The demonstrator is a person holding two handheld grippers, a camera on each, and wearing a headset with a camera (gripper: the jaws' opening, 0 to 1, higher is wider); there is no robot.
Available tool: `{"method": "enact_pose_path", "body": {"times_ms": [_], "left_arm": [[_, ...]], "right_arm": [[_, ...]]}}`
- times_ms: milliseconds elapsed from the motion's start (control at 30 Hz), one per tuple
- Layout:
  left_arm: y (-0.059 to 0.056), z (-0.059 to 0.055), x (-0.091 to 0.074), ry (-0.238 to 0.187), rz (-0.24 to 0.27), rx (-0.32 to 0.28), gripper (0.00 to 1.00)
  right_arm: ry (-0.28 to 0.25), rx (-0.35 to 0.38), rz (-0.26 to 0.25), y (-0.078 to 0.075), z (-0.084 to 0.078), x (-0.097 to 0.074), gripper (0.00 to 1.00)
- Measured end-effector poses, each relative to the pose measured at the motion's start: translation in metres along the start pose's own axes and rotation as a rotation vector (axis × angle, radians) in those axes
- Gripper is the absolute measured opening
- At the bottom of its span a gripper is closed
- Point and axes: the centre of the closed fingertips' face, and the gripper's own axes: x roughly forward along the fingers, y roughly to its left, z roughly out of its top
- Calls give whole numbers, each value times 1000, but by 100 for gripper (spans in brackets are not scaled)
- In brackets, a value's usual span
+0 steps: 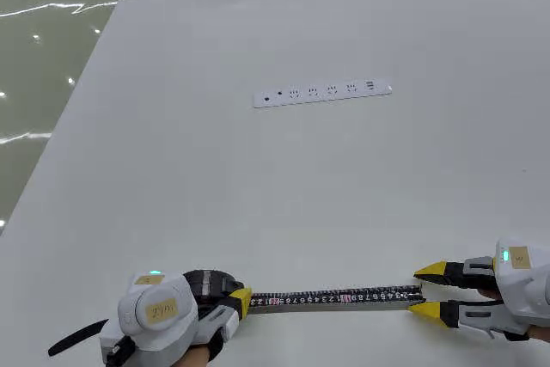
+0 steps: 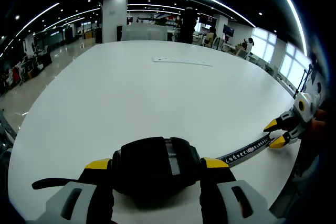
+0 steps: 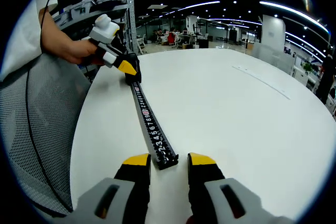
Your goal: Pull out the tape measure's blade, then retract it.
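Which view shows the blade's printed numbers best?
Right gripper view: the blade runs up the frame, digits large. Head view shows its whole pulled-out length, digits tiny. Left gripper view catches a short stretch leaving the case.

The tape measure (image 2: 157, 169) has a black, rounded case with a grey band across its top, and a black strap trails from the side away from the blade. The left gripper (image 2: 157, 163) clamps the case from both sides. The case rests on the table, well apart from the power strip (image 1: 322, 92), on the person's side of it and beyond its left end.

The blade (image 1: 335, 298) is pulled out. It is dark with white numbers and lies flat and straight, almost parallel to the power strip. Its end reaches a little past the strip's right end and sits between the spread jaws of the right gripper (image 3: 169, 159), with a gap on each side.
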Motion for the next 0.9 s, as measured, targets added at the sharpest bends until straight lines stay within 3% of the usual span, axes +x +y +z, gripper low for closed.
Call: {"method": "enact_pose_path", "body": {"times_ms": [367, 900], "left_arm": [[0, 0, 0, -4, 1, 0, 64], [0, 0, 1, 0, 10, -1, 64]], "right_arm": [[-1, -44, 24, 3, -2, 4, 18], [-23, -6, 25, 3, -1, 4, 14]]}}
